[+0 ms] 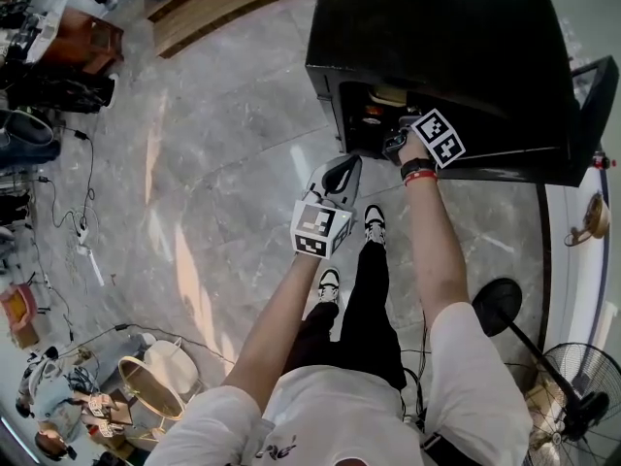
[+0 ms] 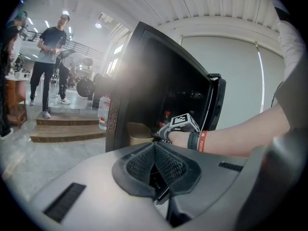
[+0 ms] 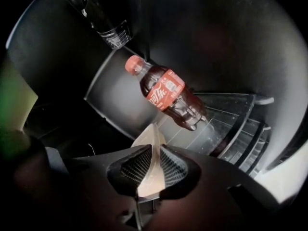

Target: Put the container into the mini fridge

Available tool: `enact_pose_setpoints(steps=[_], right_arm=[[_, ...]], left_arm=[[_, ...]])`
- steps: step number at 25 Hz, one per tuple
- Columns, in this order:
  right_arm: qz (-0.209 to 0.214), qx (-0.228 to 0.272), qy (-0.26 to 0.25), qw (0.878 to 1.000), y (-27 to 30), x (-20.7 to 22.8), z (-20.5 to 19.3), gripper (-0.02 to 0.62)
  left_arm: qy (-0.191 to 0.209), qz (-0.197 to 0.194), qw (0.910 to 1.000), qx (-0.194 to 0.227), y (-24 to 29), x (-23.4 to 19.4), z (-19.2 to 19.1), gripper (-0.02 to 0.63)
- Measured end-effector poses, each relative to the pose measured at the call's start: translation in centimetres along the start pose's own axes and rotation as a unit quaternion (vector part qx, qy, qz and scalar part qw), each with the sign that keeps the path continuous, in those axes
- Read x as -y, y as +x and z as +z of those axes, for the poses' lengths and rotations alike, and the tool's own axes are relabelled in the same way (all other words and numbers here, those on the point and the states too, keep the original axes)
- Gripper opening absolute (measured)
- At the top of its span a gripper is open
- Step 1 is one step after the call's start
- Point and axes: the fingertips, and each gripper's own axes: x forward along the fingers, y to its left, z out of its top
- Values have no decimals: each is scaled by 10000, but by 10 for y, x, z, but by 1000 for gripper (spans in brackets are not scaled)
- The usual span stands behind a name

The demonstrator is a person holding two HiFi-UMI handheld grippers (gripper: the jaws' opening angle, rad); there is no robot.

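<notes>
Pinching the container (image 3: 150, 137) edge, right gripper (image 3: 152, 165) barely parted.

Glossy veined grey stone floor (image 1: 194, 212), left; matt black boxy mini fridge (image 1: 437, 37), upper right; thin translucent plastic container (image 3: 150, 141), lower centre.

Item count as I see it:

- Grippers: two, my left gripper (image 1: 342, 171) and my right gripper (image 3: 153, 150).
- Marker cubes (image 1: 318, 229): two, one per gripper.
- Mini fridge (image 1: 456, 37): one, with one door (image 1: 594, 105).
- Container (image 3: 150, 134): one.
- Cola bottle (image 3: 166, 93): one, inside the fridge.
- Water bottle (image 2: 103, 112): one, on the floor beyond the fridge.
- Floor fan (image 1: 580, 388): one.
- People (image 2: 48, 52): two, in the background of the left gripper view.
- Shoes (image 1: 375, 223): two, my own.
- Wrist bands: two on my right wrist, one black band (image 1: 417, 166) and one red band (image 1: 421, 178).
</notes>
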Motion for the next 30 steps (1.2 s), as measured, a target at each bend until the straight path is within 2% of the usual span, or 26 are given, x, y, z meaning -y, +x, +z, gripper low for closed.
enact_pose_setpoints(steps=[5, 10, 16, 30], right_arm=[[32, -46, -186, 9998, 1, -5, 3, 74], [101, -40, -367, 9993, -5, -12, 10, 117], [31, -41, -609, 9981, -21, -19, 14, 121], [-55, -132, -958, 9953, -107, -46, 22, 118]], left_arm=[[47, -31, 10000, 22, -2, 4, 4, 20], [69, -47, 10000, 40, -5, 9, 9, 20], [61, -2, 9999, 106, -14, 9, 19, 20], [162, -90, 9996, 234, -61, 38, 61, 20]])
